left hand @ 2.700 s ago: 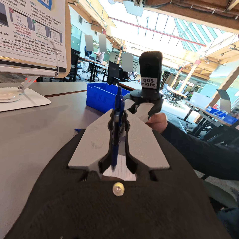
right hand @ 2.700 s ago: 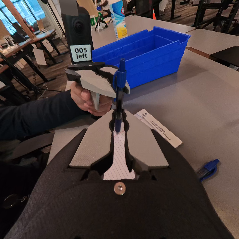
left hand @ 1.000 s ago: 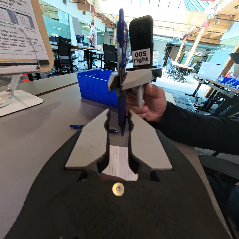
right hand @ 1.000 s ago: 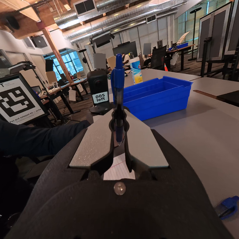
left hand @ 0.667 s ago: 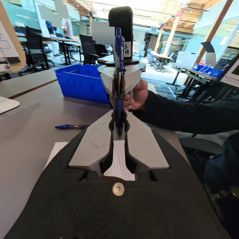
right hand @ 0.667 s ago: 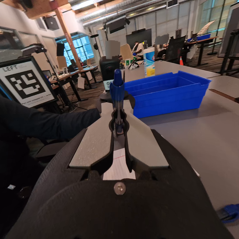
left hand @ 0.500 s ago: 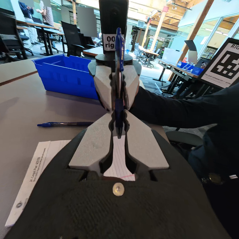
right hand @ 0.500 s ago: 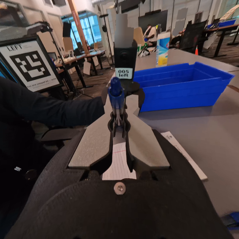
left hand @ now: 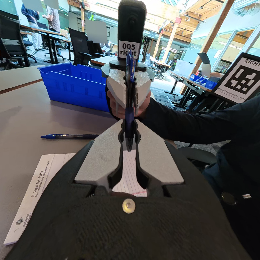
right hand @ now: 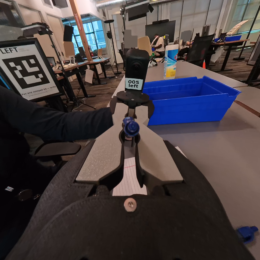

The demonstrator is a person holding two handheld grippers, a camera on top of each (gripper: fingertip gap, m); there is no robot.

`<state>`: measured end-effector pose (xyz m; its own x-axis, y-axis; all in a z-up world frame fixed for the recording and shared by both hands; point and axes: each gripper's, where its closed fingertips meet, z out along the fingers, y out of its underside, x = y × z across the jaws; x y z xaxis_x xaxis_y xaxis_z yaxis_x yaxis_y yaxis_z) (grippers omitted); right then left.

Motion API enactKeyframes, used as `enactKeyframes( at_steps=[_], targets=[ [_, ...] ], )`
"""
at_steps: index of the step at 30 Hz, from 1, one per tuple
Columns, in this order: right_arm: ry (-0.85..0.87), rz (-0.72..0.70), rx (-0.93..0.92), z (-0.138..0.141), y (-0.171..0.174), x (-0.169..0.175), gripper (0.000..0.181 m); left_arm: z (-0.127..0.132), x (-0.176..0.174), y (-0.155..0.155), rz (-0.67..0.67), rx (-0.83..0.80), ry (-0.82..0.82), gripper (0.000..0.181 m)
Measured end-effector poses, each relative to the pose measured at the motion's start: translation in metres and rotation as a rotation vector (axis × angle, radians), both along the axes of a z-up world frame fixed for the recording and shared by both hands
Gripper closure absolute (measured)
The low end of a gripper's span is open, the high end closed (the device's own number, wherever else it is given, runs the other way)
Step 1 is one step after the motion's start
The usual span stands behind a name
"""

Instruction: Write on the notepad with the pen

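Blue bin (left hand: 76,85) blocks the far side of the worktop (left hand: 25,119); spare pen (left hand: 69,136) lies btwn bin & notepad (left hand: 35,197). Bare worktop left of pad. Both claws meet nose-to-nose over the pad.

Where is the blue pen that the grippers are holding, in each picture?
Left wrist view: the held pen stands near upright in the middle, tip down over the notepad.
Right wrist view: the same pen sits in the middle, seen end-on, its top pointing at the camera.
Shared landmark: the blue bin, upper left in the left wrist view, right of the middle in the right wrist view.
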<state>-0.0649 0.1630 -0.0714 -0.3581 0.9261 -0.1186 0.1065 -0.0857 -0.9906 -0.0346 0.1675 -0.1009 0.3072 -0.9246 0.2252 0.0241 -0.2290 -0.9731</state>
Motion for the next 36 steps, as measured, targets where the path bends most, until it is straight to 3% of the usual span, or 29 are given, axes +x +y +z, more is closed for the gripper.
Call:
enactKeyframes(
  at_steps=[6,12,18,23,36],
  targets=[
    [-0.011,-0.032,-0.009,-0.003,0.003,-0.006,0.177,0.012,0.004,0.010,0.074,0.008,-0.093,0.169],
    [-0.032,-0.037,-0.031,-0.009,0.002,-0.014,0.177,0.003,0.003,0.012,0.091,0.043,-0.009,0.172],
    [0.173,-0.071,-0.131,0.032,0.020,0.010,0.166,0.004,0.000,0.013,0.087,0.026,-0.030,0.172],
    [0.371,-0.118,-0.234,0.065,0.040,0.036,0.181,0.004,0.003,0.012,0.075,0.020,-0.042,0.173],
    [0.386,-0.067,-0.268,0.062,0.031,0.028,0.181,0.006,0.010,0.008,0.042,0.017,-0.075,0.173]
  ],
)
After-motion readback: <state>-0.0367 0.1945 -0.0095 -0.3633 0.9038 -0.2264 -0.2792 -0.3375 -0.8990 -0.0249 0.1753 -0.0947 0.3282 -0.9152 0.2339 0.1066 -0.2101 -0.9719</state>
